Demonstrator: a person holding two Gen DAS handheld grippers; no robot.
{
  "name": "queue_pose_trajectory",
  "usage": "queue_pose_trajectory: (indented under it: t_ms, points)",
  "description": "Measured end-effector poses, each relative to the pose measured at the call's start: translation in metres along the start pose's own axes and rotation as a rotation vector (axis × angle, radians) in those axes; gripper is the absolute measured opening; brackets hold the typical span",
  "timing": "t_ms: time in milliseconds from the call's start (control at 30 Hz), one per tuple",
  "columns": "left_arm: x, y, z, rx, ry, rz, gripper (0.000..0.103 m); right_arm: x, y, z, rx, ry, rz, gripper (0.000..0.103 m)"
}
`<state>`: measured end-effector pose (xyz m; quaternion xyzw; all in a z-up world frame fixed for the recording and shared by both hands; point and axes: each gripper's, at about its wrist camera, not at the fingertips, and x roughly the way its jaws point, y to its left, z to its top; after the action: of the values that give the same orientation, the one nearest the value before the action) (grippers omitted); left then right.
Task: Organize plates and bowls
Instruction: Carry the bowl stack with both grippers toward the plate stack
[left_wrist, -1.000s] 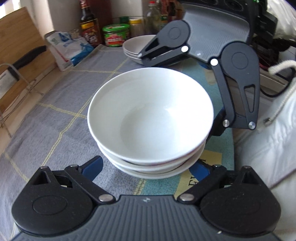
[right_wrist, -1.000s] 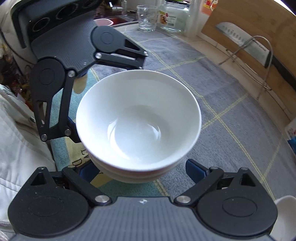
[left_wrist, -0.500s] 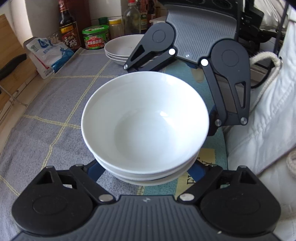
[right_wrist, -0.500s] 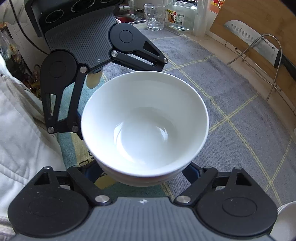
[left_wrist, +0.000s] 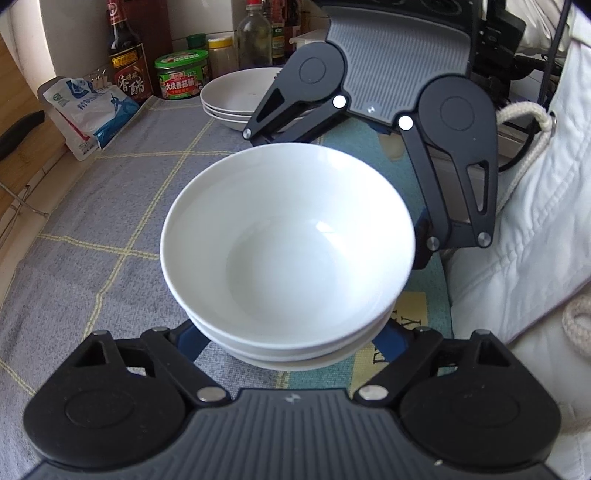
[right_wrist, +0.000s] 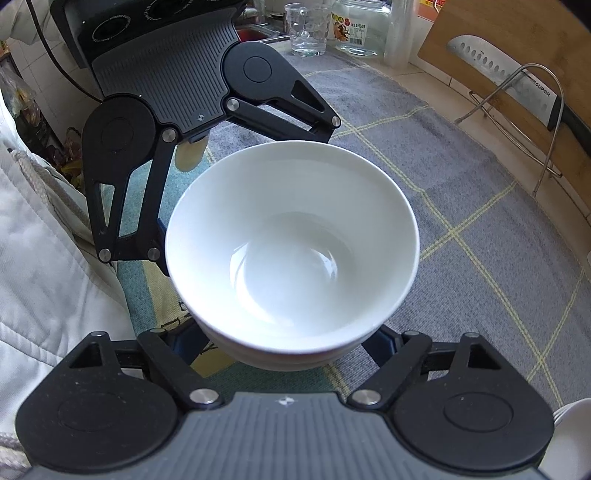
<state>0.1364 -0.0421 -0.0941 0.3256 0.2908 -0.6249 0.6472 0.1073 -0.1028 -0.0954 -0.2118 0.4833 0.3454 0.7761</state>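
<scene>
between both grippers: stack of white bowls (left_wrist: 288, 254), top bowl empty. left gripper (left_wrist: 288, 343) and right gripper (right_wrist: 288, 343) spread wide, blue fingers beside lower bowls, contact hidden. far behind: stacked plates (left_wrist: 236, 99), partly hidden.

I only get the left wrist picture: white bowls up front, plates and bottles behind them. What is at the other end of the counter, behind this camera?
Observer: The right wrist view shows a clear drinking glass standing at that far end.
Visitor: Anything sharp over there?
Observer: Yes, a cleaver rests in a wire rack in front of a wooden board.
Visitor: Where do the fingers of the gadget facing me go?
Observer: The right gripper has blue fingers on either side of the bottom of the bowls, tucked under the rim.
</scene>
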Motion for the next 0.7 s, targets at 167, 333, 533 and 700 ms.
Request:
queue_pose_trajectory:
  t_ms: [167,333,533,700]
  points:
    - [0.001,0.000,0.001,-0.014,0.006,0.002,0.090,-0.002,0.000,0.000,0.003,-0.007,-0.002,0.090]
    - [-0.004,-0.001,0.003,-0.015,-0.006,0.022,0.090,-0.009,0.000,0.001,-0.009,-0.017,-0.009,0.090]
    - [-0.008,-0.002,0.017,-0.029,-0.014,0.055,0.090,-0.024,-0.007,-0.001,-0.043,-0.031,-0.019,0.090]
    - [-0.004,-0.001,0.044,-0.036,-0.026,0.078,0.090,-0.044,-0.021,-0.011,-0.063,-0.045,-0.030,0.090]
